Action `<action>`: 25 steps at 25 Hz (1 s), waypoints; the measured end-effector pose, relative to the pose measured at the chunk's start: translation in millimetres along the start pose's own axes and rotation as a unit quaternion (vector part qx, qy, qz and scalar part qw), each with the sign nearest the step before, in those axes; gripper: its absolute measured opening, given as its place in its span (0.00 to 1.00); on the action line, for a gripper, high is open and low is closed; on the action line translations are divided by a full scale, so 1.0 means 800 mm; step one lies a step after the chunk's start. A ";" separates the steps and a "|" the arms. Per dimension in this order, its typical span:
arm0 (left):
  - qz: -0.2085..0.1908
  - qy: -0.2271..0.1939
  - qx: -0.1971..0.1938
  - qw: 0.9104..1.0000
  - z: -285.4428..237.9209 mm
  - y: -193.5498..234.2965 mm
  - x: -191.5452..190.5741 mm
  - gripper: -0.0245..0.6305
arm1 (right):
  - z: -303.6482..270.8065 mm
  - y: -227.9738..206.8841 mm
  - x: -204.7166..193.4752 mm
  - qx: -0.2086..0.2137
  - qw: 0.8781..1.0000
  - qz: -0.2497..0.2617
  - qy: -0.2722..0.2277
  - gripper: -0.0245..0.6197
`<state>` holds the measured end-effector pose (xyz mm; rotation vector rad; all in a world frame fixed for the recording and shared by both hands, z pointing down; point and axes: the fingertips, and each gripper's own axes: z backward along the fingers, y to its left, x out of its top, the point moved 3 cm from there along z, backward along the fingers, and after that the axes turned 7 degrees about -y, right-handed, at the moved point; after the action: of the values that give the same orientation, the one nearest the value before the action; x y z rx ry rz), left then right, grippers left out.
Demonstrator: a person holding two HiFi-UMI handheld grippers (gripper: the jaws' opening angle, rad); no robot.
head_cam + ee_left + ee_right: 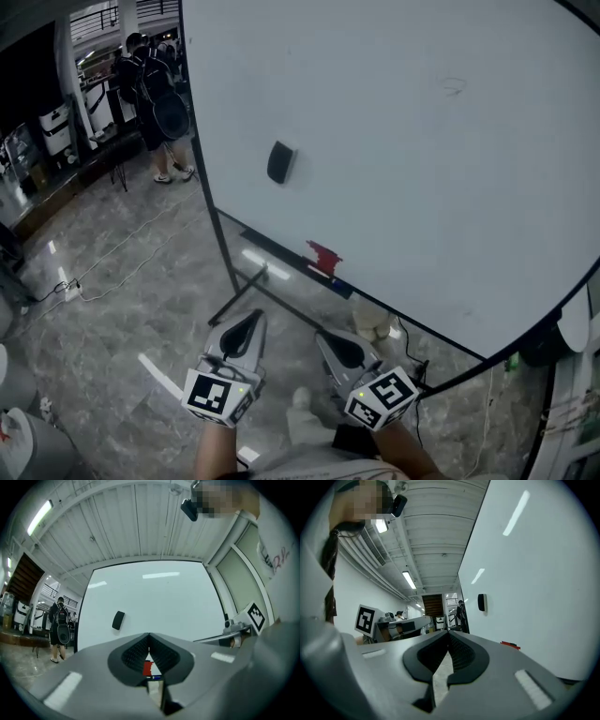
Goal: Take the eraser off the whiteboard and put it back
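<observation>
A black eraser (280, 162) sticks to the large whiteboard (412, 159) at its left part; it also shows as the eraser (118, 620) in the left gripper view and the eraser (482, 603) in the right gripper view. Both grippers hang low in front of the board, well short of it. My left gripper (251, 320) is shut with nothing in it, tips meeting (149, 634). My right gripper (322, 336) is shut and empty too (449, 632). A red object (323, 257) sits on the board's tray.
The whiteboard stands on a black frame (228, 262) over a grey marble floor (122, 309). A cable (112, 272) runs across the floor at left. A person with a backpack (150, 89) stands far left by benches. A white object (370, 323) lies under the board.
</observation>
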<state>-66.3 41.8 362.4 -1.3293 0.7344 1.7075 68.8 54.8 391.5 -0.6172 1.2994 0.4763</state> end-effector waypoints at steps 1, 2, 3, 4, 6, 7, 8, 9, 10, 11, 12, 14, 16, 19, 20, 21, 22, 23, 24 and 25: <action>-0.007 0.000 -0.003 1.000 -0.017 0.010 -0.002 0.04 | -0.013 -0.011 -0.001 0.003 1.000 0.000 0.001 0.04; -0.014 0.000 -0.005 1.000 -0.034 0.021 -0.004 0.04 | -0.026 -0.021 -0.002 0.005 1.000 0.000 0.002 0.04; -0.019 0.002 -0.008 1.000 -0.053 0.032 -0.005 0.04 | -0.039 -0.032 -0.001 0.006 1.000 0.001 0.002 0.04; -0.023 0.004 -0.011 1.000 -0.072 0.042 -0.005 0.13 | -0.053 -0.044 0.001 0.006 1.000 0.001 0.001 0.04; -0.033 0.009 -0.015 0.999 -0.111 0.064 -0.006 0.22 | -0.078 -0.067 0.010 0.005 1.000 0.002 -0.006 0.04; -0.039 0.010 -0.016 0.999 -0.131 0.075 -0.007 0.24 | -0.090 -0.077 0.015 0.004 1.000 0.002 -0.010 0.04; -0.046 0.009 -0.017 0.999 -0.149 0.085 -0.006 0.27 | -0.102 -0.087 0.020 0.004 1.000 0.001 -0.013 0.04; -0.054 0.007 -0.020 0.998 -0.168 0.094 -0.006 0.30 | -0.112 -0.096 0.025 0.003 1.000 -0.002 -0.017 0.04; -0.063 0.006 -0.024 0.998 -0.186 0.102 -0.007 0.34 | -0.122 -0.106 0.028 0.003 1.000 -0.005 -0.020 0.04; -0.072 0.007 -0.025 0.997 -0.204 0.110 -0.008 0.36 | -0.130 -0.114 0.031 0.003 1.000 -0.006 -0.023 0.04; -0.081 0.008 -0.025 0.996 -0.220 0.118 -0.010 0.39 | -0.138 -0.123 0.033 0.005 1.000 0.000 -0.023 0.04; -0.093 0.010 -0.023 0.995 -0.248 0.134 -0.014 0.43 | -0.151 -0.137 0.035 0.011 1.000 0.020 -0.019 0.04; -0.097 0.009 -0.025 0.995 -0.272 0.147 -0.014 0.46 | -0.162 -0.147 0.034 0.011 0.999 0.028 -0.015 0.04; -0.101 0.011 -0.023 0.995 -0.303 0.167 -0.018 0.55 | -0.174 -0.154 0.033 0.009 0.999 0.035 -0.013 0.04; -0.103 0.013 -0.021 0.994 -0.313 0.174 -0.020 0.57 | -0.178 -0.158 0.033 0.007 0.999 0.037 -0.012 0.04; -0.105 0.014 -0.019 0.994 -0.323 0.180 -0.021 0.60 | -0.181 -0.161 0.032 0.005 0.999 0.038 -0.011 0.04; -0.108 0.014 -0.020 0.994 -0.332 0.185 -0.022 0.61 | -0.184 -0.164 0.032 0.003 0.999 0.039 -0.010 0.04; -0.110 0.014 -0.022 0.994 -0.341 0.188 -0.023 0.61 | -0.187 -0.167 0.033 0.001 0.999 0.041 -0.010 0.04; -0.111 0.013 -0.026 0.993 -0.349 0.192 -0.022 0.61 | -0.190 -0.170 0.034 0.000 0.999 0.043 -0.010 0.04; -0.112 0.010 -0.030 0.993 -0.357 0.195 -0.021 0.61 | -0.193 -0.172 0.035 -0.001 0.999 0.046 -0.011 0.04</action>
<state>-65.1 -277.2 295.5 -1.4159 0.5254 1.5488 49.7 -150.5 362.5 -0.5541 1.3110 0.5589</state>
